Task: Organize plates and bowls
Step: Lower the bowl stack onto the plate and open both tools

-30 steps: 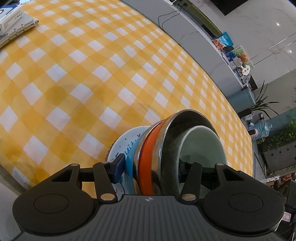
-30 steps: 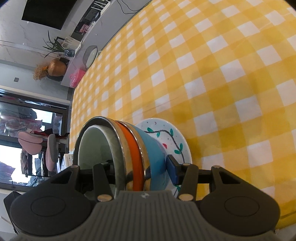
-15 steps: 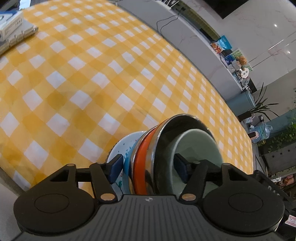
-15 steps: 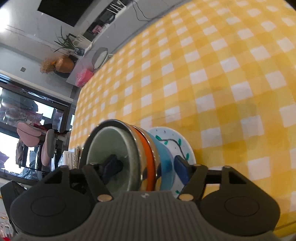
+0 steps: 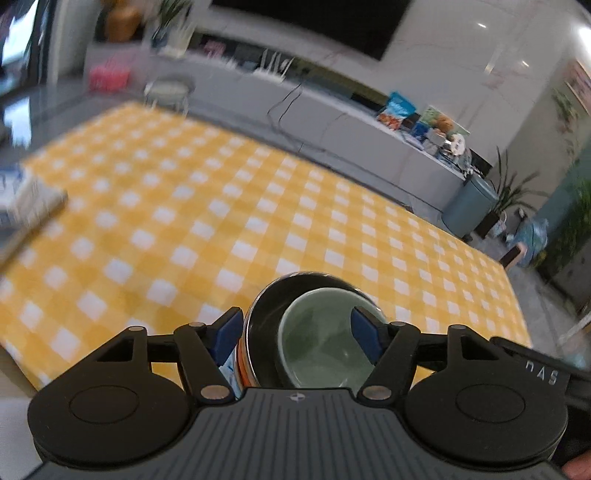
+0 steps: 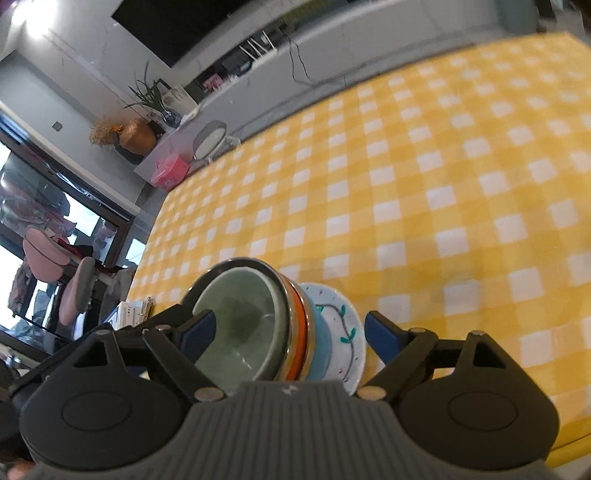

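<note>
Bowls (image 6: 255,332) nested: green inside steel, orange, blue, on painted plate (image 6: 341,343).

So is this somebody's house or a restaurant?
Most likely a house, in a living and dining room. A big dark TV hangs above a long low cabinet with snacks and plants on it, and the bowls sit on a table with a yellow checked cloth.

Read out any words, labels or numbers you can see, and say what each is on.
"DAS", roughly, faint: on the black part at the right edge of the left wrist view.
Snack bags: print blurred.
Box: print blurred.
Papers: too small to read.
</note>
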The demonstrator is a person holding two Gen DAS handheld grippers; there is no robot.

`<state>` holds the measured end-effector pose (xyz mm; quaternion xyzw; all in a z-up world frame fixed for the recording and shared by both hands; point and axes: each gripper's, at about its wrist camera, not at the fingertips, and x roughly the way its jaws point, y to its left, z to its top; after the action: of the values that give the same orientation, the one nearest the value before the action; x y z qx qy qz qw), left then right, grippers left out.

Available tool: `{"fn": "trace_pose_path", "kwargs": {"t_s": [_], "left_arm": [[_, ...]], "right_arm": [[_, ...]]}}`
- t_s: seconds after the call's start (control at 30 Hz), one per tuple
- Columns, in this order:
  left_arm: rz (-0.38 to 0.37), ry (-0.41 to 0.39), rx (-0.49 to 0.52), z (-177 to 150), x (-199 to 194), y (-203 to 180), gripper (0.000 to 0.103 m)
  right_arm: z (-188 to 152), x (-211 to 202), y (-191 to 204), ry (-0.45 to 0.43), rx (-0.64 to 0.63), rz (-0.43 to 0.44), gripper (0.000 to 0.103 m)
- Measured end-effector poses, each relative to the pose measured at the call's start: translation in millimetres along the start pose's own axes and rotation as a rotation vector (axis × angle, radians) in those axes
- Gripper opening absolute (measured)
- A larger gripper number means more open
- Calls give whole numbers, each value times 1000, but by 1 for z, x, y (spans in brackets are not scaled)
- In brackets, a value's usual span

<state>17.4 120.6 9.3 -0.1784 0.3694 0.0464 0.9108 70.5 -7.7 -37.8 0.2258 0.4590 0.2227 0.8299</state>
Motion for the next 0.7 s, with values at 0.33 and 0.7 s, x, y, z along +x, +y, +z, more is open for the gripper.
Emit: {"fn": "trace_pose_path", "kwargs": {"t_s": [0.33, 0.7], "left_arm": [[78, -174, 302, -31, -62, -41, 77], [128, -249, 386, -71, -89, -54, 77]], "right_arm": [[-30, -61, 23, -204, -246, -103, 89], [-82, -108, 30, -369, -409, -165, 91]]}}
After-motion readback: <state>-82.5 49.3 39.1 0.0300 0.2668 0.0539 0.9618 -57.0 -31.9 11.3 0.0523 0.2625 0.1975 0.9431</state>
